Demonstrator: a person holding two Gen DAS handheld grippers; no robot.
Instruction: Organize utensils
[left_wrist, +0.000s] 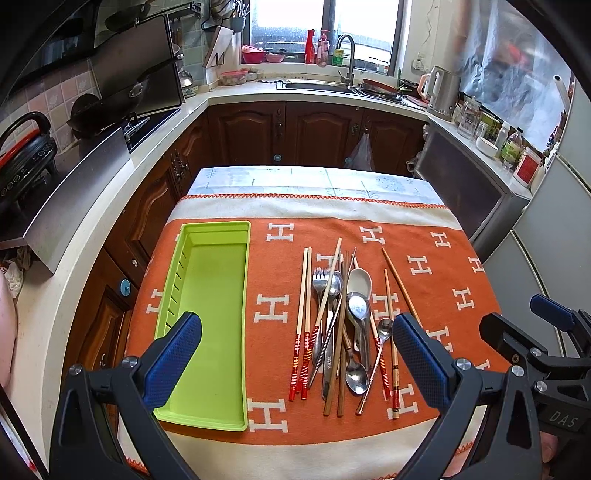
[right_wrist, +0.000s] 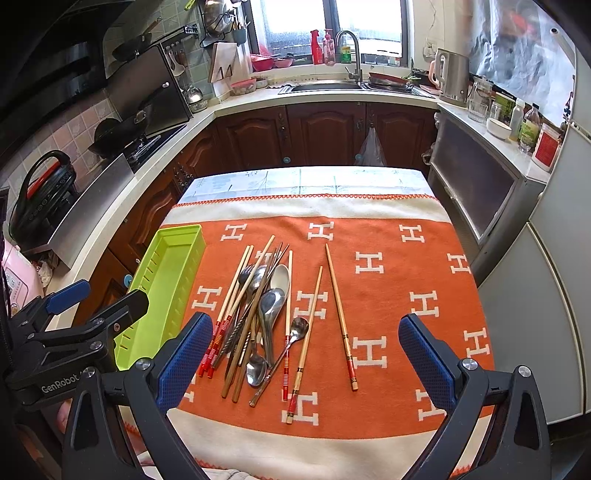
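Orange blanket (left_wrist: 280, 266): white H marks all over, spread across the tabletop (left_wrist: 295, 177), everything sits on it.
Green tray (left_wrist: 218, 288): on the left side of the blanket, nothing in it, slots along its left wall.
Utensil pile (left_wrist: 343, 317): right of the tray and apart from it — chopsticks, metal spoons, a fork (left_wrist: 318, 280) and a white spoon (left_wrist: 360, 282), all crossed over one another.
Loose chopstick (right_wrist: 340, 317): lies alone on the right of the pile, apart from it.
Left tongs (left_wrist: 297, 354): spread wide and holding nothing, above the near edge, one finger over the tray, the other beside the pile.
Right tongs (right_wrist: 303, 358): also spread wide, nothing between the pads, above the pile's near end.
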